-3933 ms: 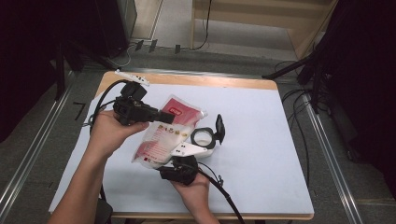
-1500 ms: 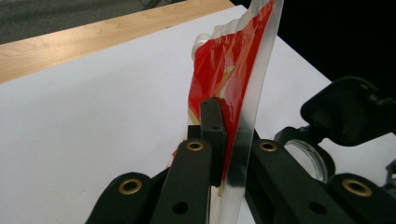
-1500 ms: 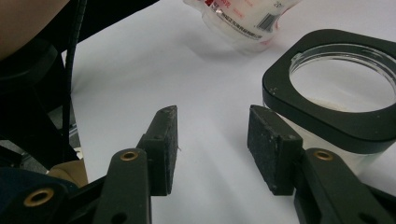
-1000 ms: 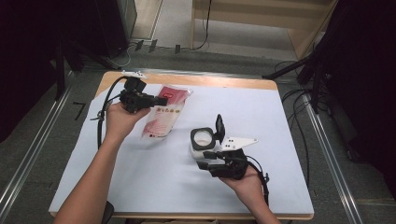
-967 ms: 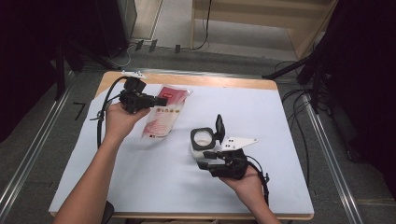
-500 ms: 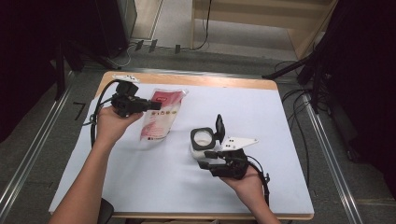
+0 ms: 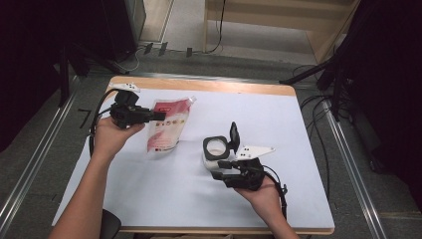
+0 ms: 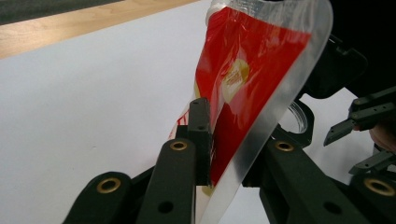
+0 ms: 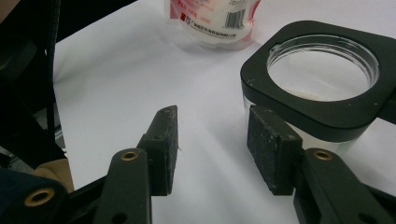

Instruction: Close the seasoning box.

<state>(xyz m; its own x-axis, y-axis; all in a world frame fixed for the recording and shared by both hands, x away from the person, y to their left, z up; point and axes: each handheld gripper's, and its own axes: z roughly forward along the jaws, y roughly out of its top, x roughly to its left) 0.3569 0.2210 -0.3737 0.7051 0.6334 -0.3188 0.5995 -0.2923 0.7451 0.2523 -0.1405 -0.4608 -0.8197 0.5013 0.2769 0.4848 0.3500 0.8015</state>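
- A red and clear plastic pouch [image 7: 168, 128] is seen in the upper left part of the high view, lying on the white tabletop [image 7: 149, 199] with its top corner towards the far wooden edge.
- The left gripper [image 7: 152, 116] is held level at the pouch's upper left edge, in the hand [image 7: 110, 137] that comes in from the lower left of the frame.
- In the left gripper view the pouch [image 8: 247, 88] stands between the two black jaws, its clear sealed edge running diagonally from the upper right to the bottom centre.
- The jaws of the left gripper [image 8: 229, 154] have just been opening; the left pad is seen close against the red film, and whether the pads press on it cannot be told.
- A small clear jar [image 7: 216, 149] with a square black collar and its flip lid raised is seen near the centre of the high view, well apart from the pouch.
- The right gripper [image 7: 225, 167] is held just below the jar, in the hand [image 7: 263, 199] at the lower right of the frame.
- In the right gripper view the jaws of the right gripper [image 9: 212, 140] stand apart with bare tabletop between them; the jar [image 9: 322, 84] is seen just beyond the right pad, at the upper right.
- The bottom of the pouch [image 9: 215, 21], with a barcode, is seen at the top centre of that view.
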